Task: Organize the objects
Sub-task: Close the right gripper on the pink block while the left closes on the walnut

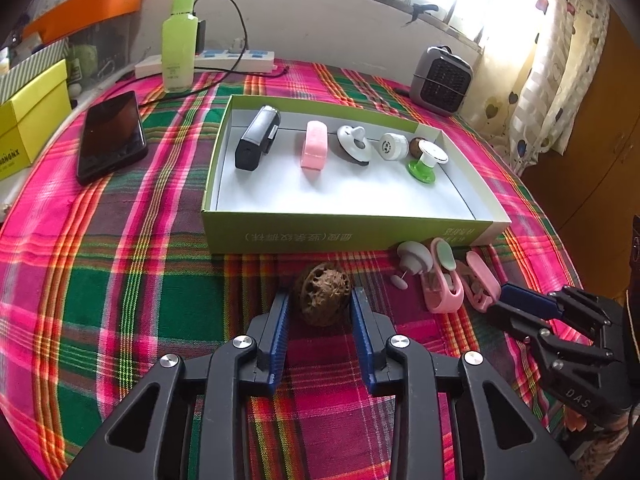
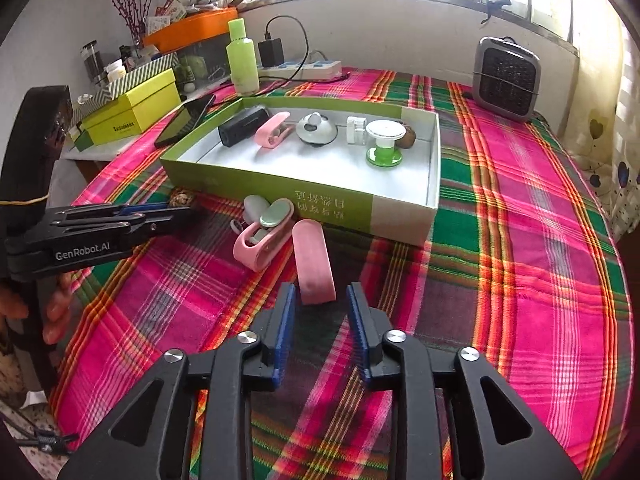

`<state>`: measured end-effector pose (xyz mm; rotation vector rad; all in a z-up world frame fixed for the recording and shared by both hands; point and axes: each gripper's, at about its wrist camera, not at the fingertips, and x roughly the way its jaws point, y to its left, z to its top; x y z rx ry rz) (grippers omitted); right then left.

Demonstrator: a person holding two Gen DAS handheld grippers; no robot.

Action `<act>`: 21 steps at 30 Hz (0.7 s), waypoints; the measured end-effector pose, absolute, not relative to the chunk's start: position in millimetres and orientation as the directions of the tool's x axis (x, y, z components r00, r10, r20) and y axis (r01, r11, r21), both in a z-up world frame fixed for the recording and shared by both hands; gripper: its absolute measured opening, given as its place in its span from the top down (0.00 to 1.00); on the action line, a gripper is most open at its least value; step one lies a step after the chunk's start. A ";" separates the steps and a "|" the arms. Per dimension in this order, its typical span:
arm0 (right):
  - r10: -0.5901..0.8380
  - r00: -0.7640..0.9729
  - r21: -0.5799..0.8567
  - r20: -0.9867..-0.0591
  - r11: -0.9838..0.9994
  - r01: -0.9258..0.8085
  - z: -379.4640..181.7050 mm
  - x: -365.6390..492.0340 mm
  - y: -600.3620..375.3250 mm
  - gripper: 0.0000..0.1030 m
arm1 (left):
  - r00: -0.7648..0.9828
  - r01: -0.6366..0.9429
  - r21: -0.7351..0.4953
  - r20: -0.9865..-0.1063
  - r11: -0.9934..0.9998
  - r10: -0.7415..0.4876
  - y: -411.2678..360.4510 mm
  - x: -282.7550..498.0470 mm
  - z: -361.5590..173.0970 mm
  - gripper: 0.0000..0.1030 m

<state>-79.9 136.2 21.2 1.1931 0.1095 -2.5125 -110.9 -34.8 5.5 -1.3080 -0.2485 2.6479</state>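
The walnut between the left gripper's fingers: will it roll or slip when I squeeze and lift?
The walnut is rounded, so it may roll on the cloth if nudged off-centre. Its pitted shell should give the left gripper decent purchase. It looks hard and probably light, so a moderate squeeze likely suffices.

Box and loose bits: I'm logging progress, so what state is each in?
Box: open, items lined up inside.
Walnut: on cloth, clamped by left hand-held gripper.
Pink clip: on cloth, loose between the open right hand-held gripper.
Phone: screen dark.
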 end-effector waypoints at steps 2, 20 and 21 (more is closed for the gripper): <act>-0.282 -0.572 0.075 -0.770 -0.931 0.357 18.3 -83.1 133.7 0.66 | -0.598 -0.085 -0.219 -0.769 -0.972 0.226 -33.9 -112.0 5.2 0.72; -0.240 -0.569 0.011 -0.786 -0.926 0.377 15.4 -102.7 119.3 0.54 | -0.628 -0.100 -0.150 -0.757 -0.984 0.179 -23.9 -118.8 4.2 0.63; -0.239 -0.570 0.011 -0.786 -0.927 0.374 15.5 -102.9 119.5 0.54 | -0.629 -0.100 -0.154 -0.756 -0.983 0.182 -23.8 -118.9 4.3 0.63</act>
